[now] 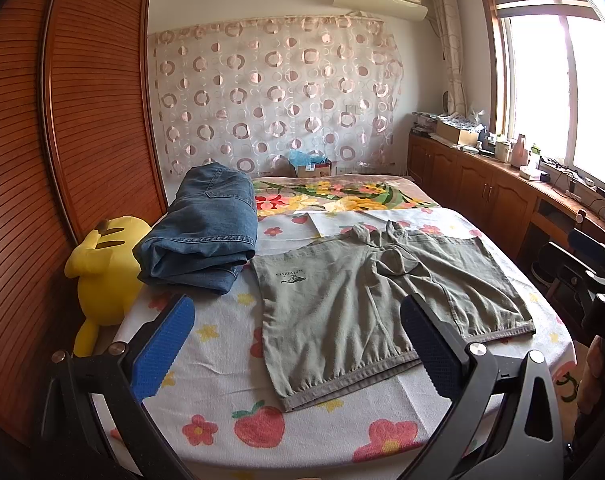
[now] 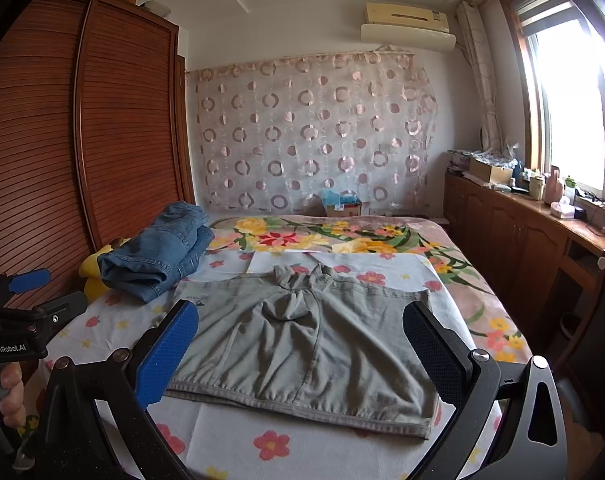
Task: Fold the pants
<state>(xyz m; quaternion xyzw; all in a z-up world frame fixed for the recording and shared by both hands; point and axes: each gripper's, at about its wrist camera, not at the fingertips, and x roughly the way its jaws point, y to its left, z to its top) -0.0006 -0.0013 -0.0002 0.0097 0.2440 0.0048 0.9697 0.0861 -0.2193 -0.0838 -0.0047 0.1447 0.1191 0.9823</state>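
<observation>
Grey-green shorts [image 1: 382, 300] lie spread flat on the bed, waistband toward me, a small dark logo on the left leg. In the right wrist view the same shorts [image 2: 302, 336] fill the middle. My left gripper [image 1: 298, 316] hovers open above the near edge of the bed, its blue pads [image 1: 162, 348] wide apart, nothing between them. My right gripper [image 2: 302, 322] is open too, held above the shorts' waistband with nothing in it. The left gripper's body [image 2: 18, 320] shows at the left of the right wrist view, a hand on its handle.
Folded blue jeans [image 1: 202, 236] sit at the bed's left, beside a yellow plush toy [image 1: 102, 272]. A wooden slatted wardrobe [image 1: 62, 120] runs along the left. Wooden cabinets [image 1: 482, 184] with clutter stand under the window at right. A floral blanket [image 1: 334, 194] covers the far end.
</observation>
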